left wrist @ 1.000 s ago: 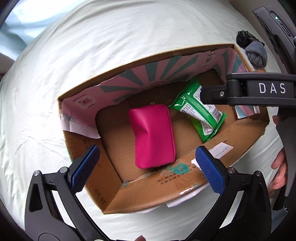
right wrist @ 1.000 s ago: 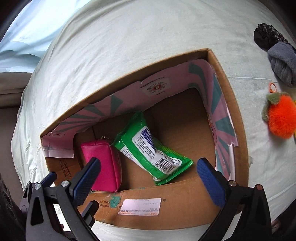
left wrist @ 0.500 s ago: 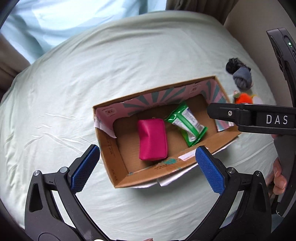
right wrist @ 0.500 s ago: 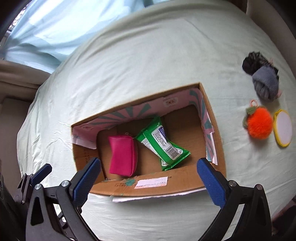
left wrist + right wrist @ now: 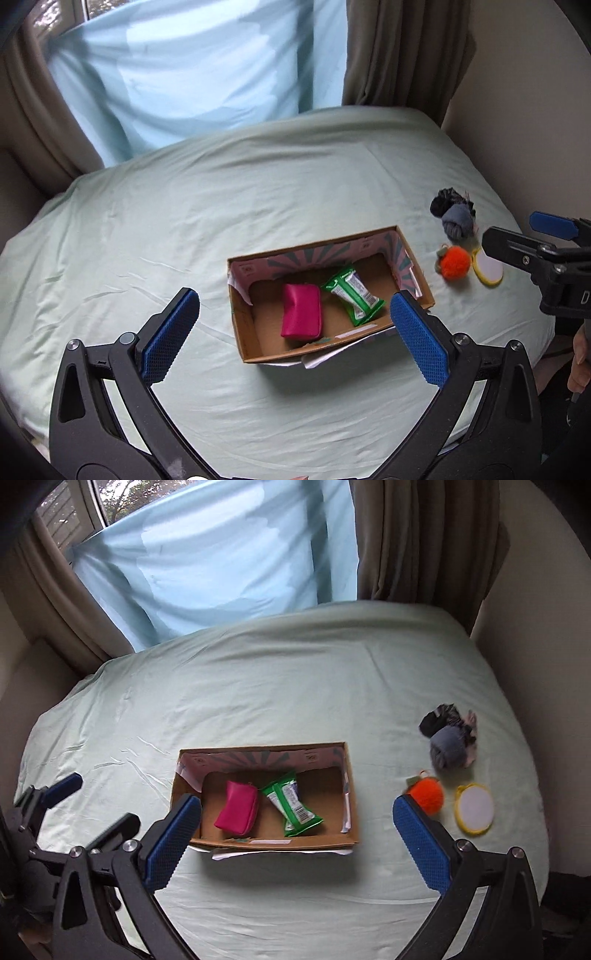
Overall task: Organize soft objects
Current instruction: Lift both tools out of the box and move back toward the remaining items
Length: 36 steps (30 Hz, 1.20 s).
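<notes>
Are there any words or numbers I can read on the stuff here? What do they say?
"D": one white letter on the right tool's body, cut off at the picture's edge.
Green wipes pack: printed label and barcode, too small to read.
Cardboard box: white sticker and small prints, too blurred to read.

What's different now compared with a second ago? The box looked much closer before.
Both grippers, left and right, pulled up and back from the cardboard box, so the whole bed now shows. Nothing was grabbed or released; both stayed open and empty. The pink pouch and green wipes pack lie in the box as before.
</notes>
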Motion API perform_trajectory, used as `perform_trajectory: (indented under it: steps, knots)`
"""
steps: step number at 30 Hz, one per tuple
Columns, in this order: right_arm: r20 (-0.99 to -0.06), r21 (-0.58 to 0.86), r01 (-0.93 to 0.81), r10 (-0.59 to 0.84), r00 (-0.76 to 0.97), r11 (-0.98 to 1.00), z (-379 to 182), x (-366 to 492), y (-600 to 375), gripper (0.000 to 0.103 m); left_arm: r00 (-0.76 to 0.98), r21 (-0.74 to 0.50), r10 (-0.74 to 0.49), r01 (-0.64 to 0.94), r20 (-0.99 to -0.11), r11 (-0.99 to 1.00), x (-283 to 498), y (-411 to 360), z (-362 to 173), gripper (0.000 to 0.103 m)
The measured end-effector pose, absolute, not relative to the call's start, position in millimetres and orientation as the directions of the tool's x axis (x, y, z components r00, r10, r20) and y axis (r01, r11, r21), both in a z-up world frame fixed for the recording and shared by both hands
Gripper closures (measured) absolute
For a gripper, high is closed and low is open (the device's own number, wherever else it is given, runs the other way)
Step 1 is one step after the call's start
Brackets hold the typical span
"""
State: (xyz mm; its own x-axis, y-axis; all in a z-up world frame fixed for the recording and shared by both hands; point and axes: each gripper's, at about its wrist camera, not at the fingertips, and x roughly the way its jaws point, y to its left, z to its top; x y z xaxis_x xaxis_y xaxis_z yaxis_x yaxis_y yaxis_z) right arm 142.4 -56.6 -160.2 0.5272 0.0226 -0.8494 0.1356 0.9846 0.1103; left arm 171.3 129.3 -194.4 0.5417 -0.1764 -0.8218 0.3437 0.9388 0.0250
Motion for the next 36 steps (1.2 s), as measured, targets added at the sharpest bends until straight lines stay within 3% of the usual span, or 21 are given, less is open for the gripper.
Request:
perform_trajectory:
  steps: [12, 19, 27, 36]
  knots:
    - [-0.661, 0.035, 0.184, -0.115, 0.742, 0.982, -85, 46, -114, 0.0, 0.701, -0.004, -0.199, 0.269, -0.684, 0.963, 101, 108, -113, 0.0]
    - [-0.63, 0.057, 0.157, -0.086, 0.772, 0.986, -84, 29, -171, 0.0, 0.729, 0.0, -0.185, 0.246, -0.659, 0.969, 77, 48, -99, 0.0]
    - [-0.624, 0.052, 0.133, -0.072, 0.778, 0.99, -96, 33, -247, 0.0, 0.723, -0.028, -0.193, 0.233, -0.664, 0.972, 78, -31, -108, 0.0]
    - [-0.677, 0.056, 0.091, -0.029, 0.736, 0.994, -145, 62, -323, 0.0, 0.669, -0.066, -0.197, 0.217, -0.716, 0.974, 101, -122, -165, 0.0]
